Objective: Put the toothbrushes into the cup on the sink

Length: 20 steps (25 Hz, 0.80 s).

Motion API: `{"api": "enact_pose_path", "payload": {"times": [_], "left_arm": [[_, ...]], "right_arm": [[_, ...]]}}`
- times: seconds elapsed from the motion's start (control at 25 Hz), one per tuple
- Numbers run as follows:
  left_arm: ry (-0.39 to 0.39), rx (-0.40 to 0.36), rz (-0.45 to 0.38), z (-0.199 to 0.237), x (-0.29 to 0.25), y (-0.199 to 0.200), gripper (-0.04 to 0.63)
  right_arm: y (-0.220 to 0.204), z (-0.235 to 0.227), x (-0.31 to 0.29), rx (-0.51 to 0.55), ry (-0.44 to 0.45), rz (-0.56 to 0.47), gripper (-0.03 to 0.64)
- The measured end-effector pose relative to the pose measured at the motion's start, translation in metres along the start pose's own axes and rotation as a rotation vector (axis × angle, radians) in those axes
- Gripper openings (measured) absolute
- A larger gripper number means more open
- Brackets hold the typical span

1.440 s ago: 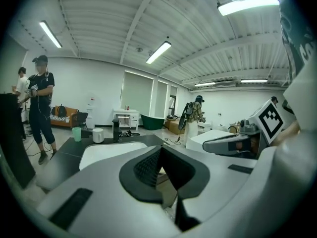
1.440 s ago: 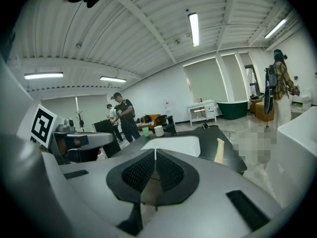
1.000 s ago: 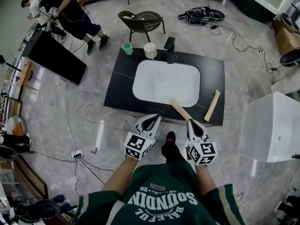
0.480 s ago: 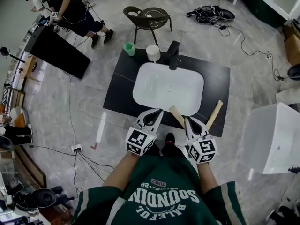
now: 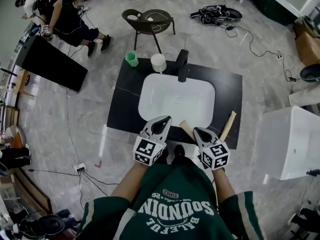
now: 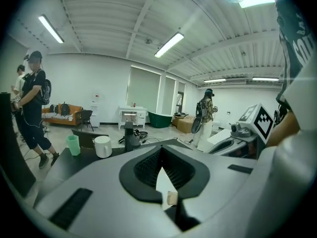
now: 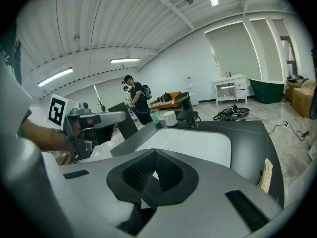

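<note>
A black counter holds a white basin. At its back stand a green cup, a white cup and a black faucet. One wooden toothbrush lies at the basin's front edge, its near end hidden by my right gripper, which is shut and empty. A second toothbrush lies on the counter's front right, also seen in the right gripper view. My left gripper is shut and empty over the counter's front edge. Both cups show far ahead of the jaws.
A dark chair stands behind the counter. A person in black stands by a black panel at the far left. Cables lie on the floor, and a white block stands at the right.
Both grippers have moved forward to the counter's front edge, still shut. The right one now covers the near end of the toothbrush by the basin.
</note>
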<state>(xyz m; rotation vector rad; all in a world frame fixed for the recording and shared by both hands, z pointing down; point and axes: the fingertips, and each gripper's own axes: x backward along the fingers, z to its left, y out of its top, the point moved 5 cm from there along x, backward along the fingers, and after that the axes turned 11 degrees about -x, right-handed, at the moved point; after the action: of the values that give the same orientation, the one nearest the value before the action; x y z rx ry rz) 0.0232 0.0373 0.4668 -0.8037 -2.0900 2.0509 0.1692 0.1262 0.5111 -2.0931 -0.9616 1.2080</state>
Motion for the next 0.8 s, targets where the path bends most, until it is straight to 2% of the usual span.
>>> {"api": "enact_pose_path", "payload": {"times": [0.2, 0.36, 0.64, 0.8], "left_arm": [[-0.092, 0.003, -0.015, 0.021, -0.018, -0.008, 0.011], [-0.182, -0.012, -0.031, 0.031, -0.034, -0.011, 0.011], [-0.312, 0.000, -0.030, 0.059, -0.053, -0.029, 0.011], [-0.357, 0.021, -0.008, 0.070, -0.057, -0.046, 0.011]], "right_arm": [[-0.004, -0.016, -0.017, -0.121, -0.077, 0.072, 0.041], [-0.006, -0.019, -0.029, -0.088, -0.133, 0.100, 0.042], [-0.019, -0.016, -0.069, -0.018, -0.217, 0.258, 0.047], [-0.032, -0.015, -0.088, 0.023, -0.241, 0.349, 0.151]]}}
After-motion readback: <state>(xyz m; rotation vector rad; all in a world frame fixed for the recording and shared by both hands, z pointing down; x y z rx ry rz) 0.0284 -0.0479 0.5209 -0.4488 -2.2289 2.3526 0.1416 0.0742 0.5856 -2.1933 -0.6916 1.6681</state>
